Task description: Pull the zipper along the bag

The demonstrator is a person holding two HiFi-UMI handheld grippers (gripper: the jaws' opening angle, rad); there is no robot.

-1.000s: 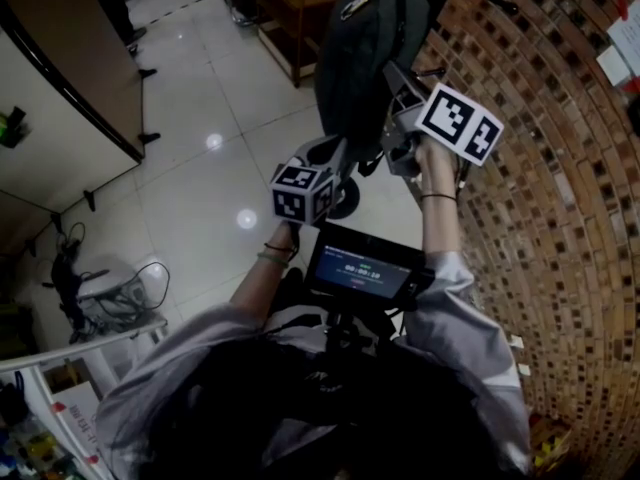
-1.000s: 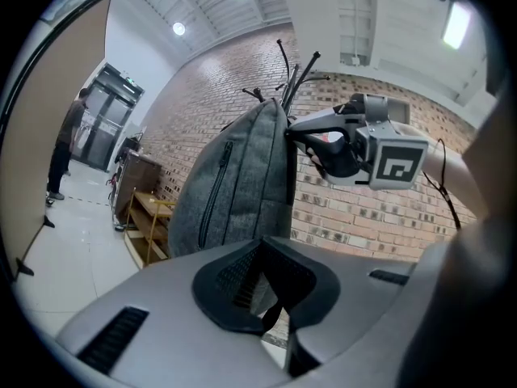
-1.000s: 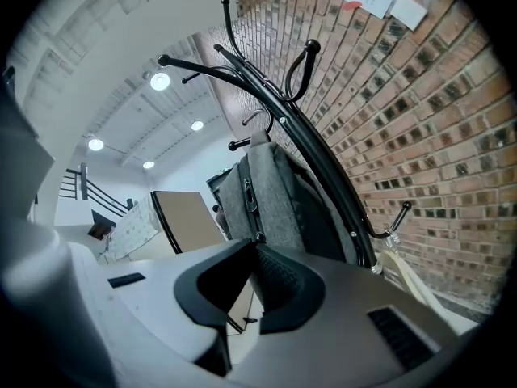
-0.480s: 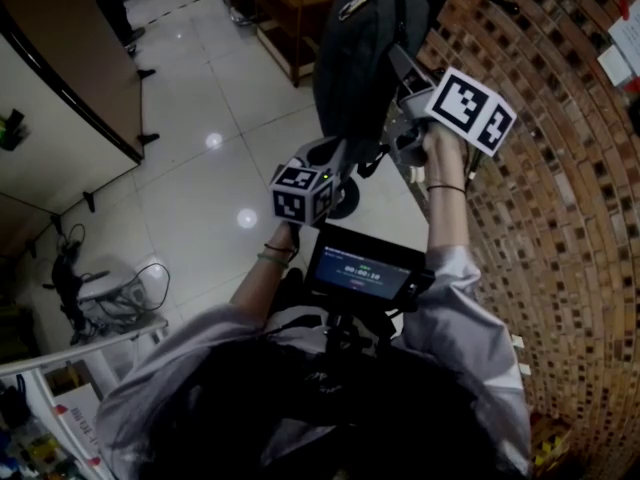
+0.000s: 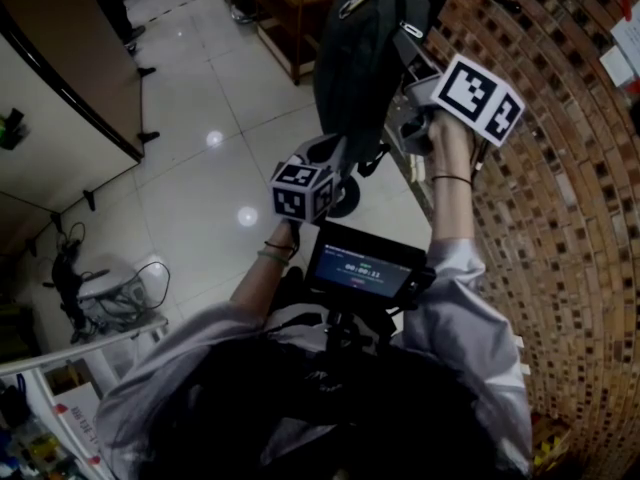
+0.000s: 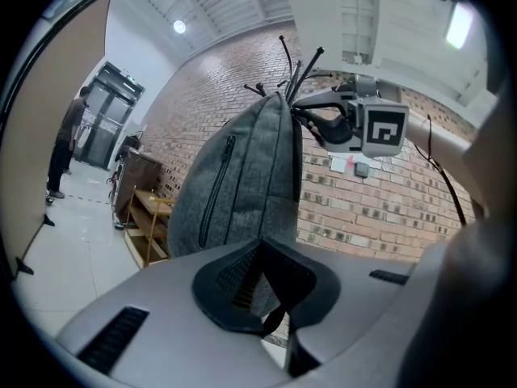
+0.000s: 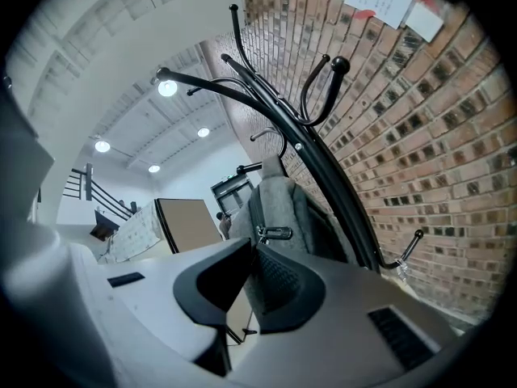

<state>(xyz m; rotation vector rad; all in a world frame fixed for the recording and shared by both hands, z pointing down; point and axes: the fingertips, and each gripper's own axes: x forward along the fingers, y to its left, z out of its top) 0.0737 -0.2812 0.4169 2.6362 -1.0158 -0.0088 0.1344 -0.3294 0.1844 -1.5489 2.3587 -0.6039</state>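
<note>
At the left, my left gripper (image 5: pixel 345 158) was clamped on the bottom edge of a grey woven-fabric backpack (image 5: pixel 360 58). Its pads were closed with a fold of the cloth between them. I judged this hold was there to keep the bag taut and stop it swinging while the zip was worked.

The backpack hung straight ahead of that gripper and rose above its tips. Its long axis stood upright, with the top at the hooks and the base down at my left jaws. A dark pocket zip (image 6: pixel 214 184) ran almost vertically on the panel to the left of my grip. The edge facing my other tool also ran up and down, so the pull would travel along the bag's length.

To the right, my right gripper (image 5: pixel 408 58) pointed about level at the bag's upper side. Its jaws had just been easing apart a little but stood narrow. As far as I could judge, they nipped the small metal zipper pull (image 7: pixel 275 233) at their very tips, with grey fabric directly beyond.

Further right, beyond that gripper, a black metal coat stand with curved hooks (image 7: pixel 323 168) carried the bag. A red-brown brick wall (image 5: pixel 560 218) stood close on the tool's right side.
</note>
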